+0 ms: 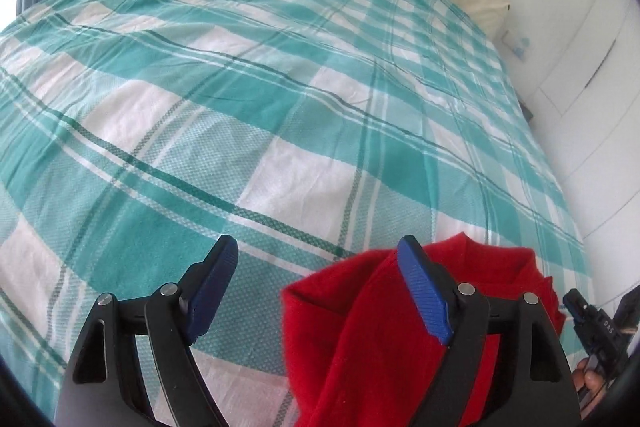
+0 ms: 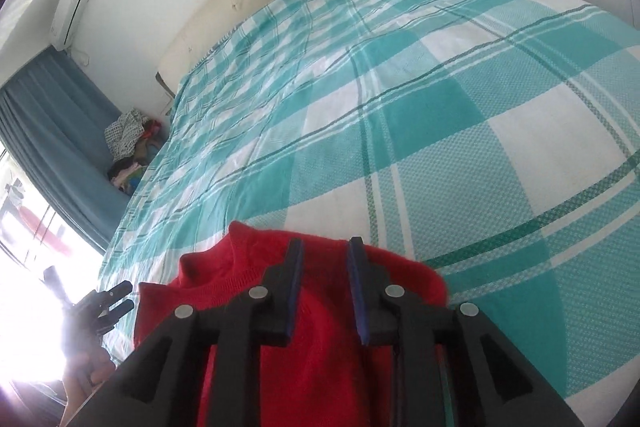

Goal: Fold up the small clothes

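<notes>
The only writing legible anywhere is a small white marking, something like "DAS", on the black body of the right gripper (image 1: pixel 596 323) at the edge of the left wrist view. Going left to right there: the left gripper (image 1: pixel 320 267) has ribbed blue pads on black plastic arms with silver rivets, its jaws spread wide with nothing pinched; a fuzzy red knit garment (image 1: pixel 360 327) (soft, slightly napped) lies bunched under its right finger on the bed cover (image 1: pixel 280 87), a woven teal-and-white plaid. In the right wrist view the right gripper's jaws stand slightly apart over the red knit, and I cannot tell whether they touch it.
</notes>
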Demonstrator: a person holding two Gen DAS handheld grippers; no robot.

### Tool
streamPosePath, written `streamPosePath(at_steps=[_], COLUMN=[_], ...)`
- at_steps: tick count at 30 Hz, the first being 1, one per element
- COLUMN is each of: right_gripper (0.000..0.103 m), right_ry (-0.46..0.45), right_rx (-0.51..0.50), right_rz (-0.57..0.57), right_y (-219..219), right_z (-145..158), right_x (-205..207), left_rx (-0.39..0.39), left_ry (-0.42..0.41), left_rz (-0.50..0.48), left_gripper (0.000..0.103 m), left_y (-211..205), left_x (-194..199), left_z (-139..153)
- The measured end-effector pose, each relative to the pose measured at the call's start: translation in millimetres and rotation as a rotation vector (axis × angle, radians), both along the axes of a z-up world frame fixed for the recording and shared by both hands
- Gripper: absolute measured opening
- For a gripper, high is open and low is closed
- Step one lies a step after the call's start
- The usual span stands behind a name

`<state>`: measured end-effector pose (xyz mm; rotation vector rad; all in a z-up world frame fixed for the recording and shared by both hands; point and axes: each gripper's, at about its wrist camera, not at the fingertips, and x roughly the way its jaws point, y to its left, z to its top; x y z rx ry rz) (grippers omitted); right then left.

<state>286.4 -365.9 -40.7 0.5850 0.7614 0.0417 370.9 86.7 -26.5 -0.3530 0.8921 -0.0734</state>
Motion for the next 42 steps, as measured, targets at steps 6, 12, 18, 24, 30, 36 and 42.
streamPosePath(at_steps=[6, 12, 18, 24, 30, 36, 42], right_gripper=[0.028, 0.046, 0.046, 0.05, 0.05, 0.051, 0.056], right_ry=[-0.006, -0.002, -0.009, -0.056, -0.052, -0.014, 0.022], right_rx=[-0.161, -0.277, -0.271, -0.276, -0.277, -0.338, -0.356], right_rz=[0.079, 0.15, 0.162, 0.162, 0.18, 0.182, 0.177], right_y=[9, 27, 37, 46, 53, 57, 54], right_z=[22, 32, 40, 50, 47, 41, 32], right_x=[-43, -115, -161, -171, -170, -166, -158], left_rx=[0.25, 0.421, 0.468, 0.453, 0.438, 0.407, 0.388], left_ry=[-0.068, -0.151, -0.179, -0.173, -0.151, -0.067, -0.094], left_rz=[-0.035, -0.075, -0.07, -0.059, -0.077, -0.088, -0.112], left_gripper=[0.087, 0.091, 0.093, 0.094, 0.096, 0.096, 0.096], left_y=[-10, -34, -47, -53, -54, -43, -47], left_x=[-57, -125, -164, -179, -192, -186, -185], left_z=[18, 38, 53, 59, 41, 9, 22])
